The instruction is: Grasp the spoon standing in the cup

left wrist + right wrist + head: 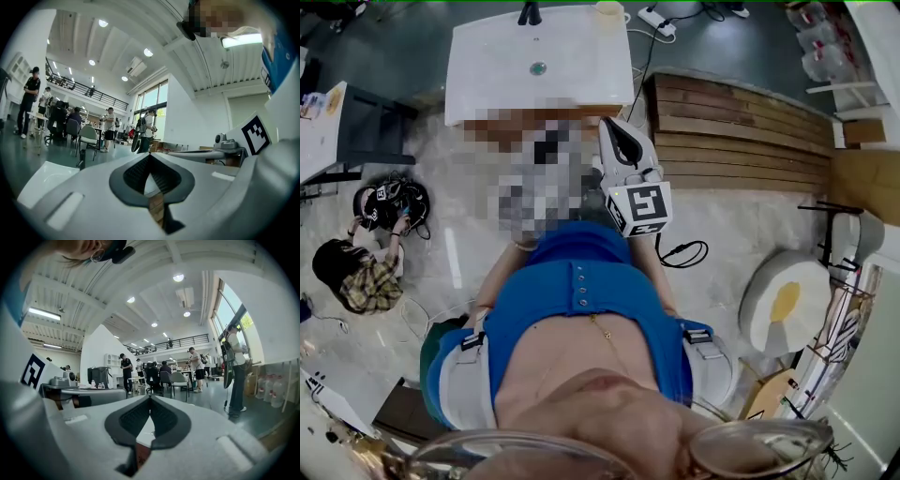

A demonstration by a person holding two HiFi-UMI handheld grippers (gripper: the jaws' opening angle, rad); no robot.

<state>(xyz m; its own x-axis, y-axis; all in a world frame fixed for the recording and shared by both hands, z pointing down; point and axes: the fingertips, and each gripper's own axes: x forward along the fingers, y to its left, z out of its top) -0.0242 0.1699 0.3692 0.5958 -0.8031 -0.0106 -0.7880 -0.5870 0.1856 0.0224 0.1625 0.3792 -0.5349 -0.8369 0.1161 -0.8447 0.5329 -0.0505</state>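
The left gripper (150, 155) and right gripper (150, 398) are held short of the white desk (497, 56), with the fingers of both clenched on nothing. What is taken for the cup (537, 67) sits on that desk, but no spoon can be made out. If the fingers are not released before arrival, the spoon could be knocked aside or the cup tipped.
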